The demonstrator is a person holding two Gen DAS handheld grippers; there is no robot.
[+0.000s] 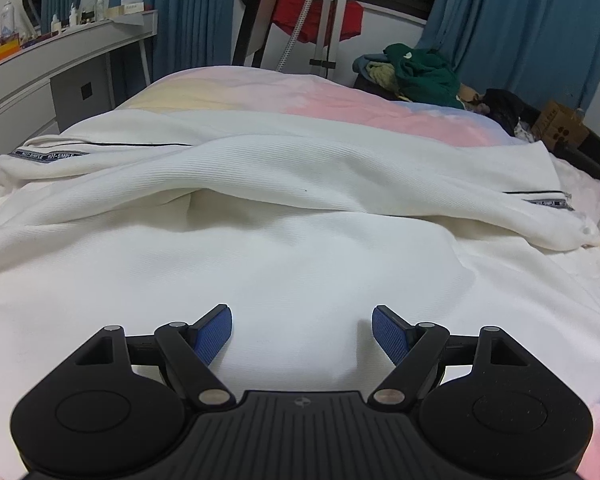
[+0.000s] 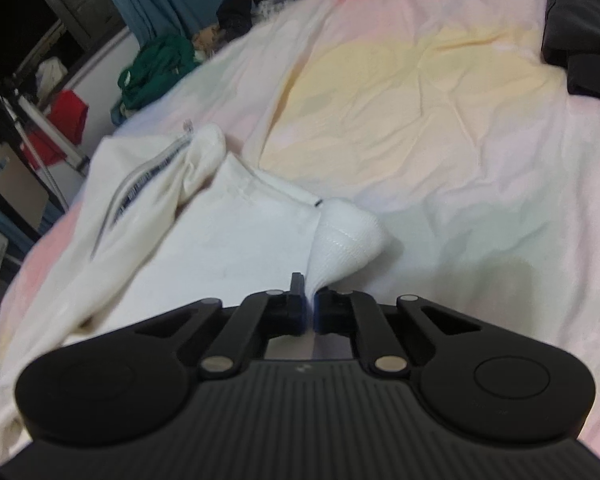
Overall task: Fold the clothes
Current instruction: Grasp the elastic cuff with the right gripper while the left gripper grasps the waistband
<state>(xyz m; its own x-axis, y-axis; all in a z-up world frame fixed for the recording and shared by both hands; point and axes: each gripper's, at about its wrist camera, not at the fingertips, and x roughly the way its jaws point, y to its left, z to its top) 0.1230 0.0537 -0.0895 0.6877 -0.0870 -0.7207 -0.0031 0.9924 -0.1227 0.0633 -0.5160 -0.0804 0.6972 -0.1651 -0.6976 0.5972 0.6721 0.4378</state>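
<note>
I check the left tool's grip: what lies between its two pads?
Only the white garment, flat under the open left tool; left wrist view.

Dim, cool indoor light, soft shadows, strong fisheye bending at dark corners, right wrist view motion-blurred

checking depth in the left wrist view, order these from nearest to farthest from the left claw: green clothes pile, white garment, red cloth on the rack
1. white garment, right under the open left claw
2. green clothes pile, far right, beside the bed
3. red cloth, top centre on the rack beyond the bed
</note>
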